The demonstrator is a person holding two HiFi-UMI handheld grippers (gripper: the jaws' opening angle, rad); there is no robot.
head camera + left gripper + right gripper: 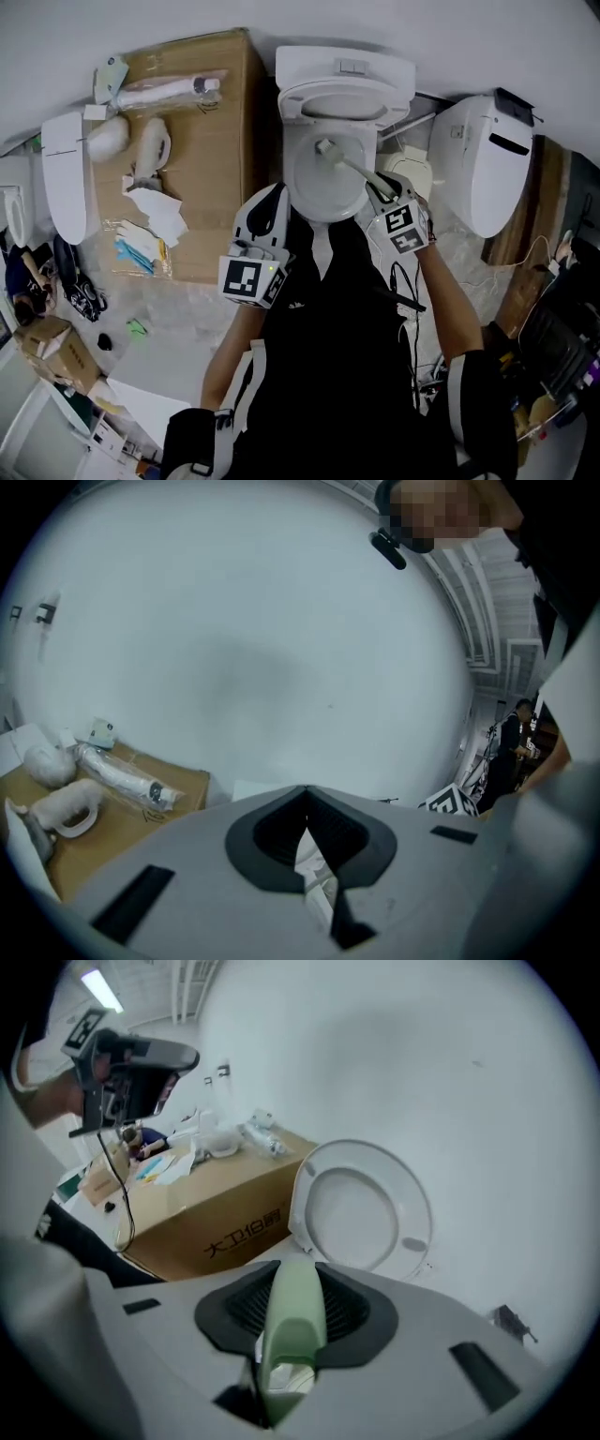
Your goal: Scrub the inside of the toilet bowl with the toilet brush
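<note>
In the head view, the white toilet stands straight ahead with its seat raised. The toilet brush has its head inside the bowl, and its pale green handle slants back to my right gripper, which is shut on it. In the right gripper view, the handle sits between the dark pads of the right gripper, and the raised seat shows beyond. My left gripper hovers at the bowl's left front edge. In its own view the left gripper is shut with nothing held, facing a white wall.
A big cardboard box stands against the toilet's left side, carrying a wrapped bottle, cloths and gloves. A second white toilet is close on the right. Another white fixture is at far left. Cables lie on the floor.
</note>
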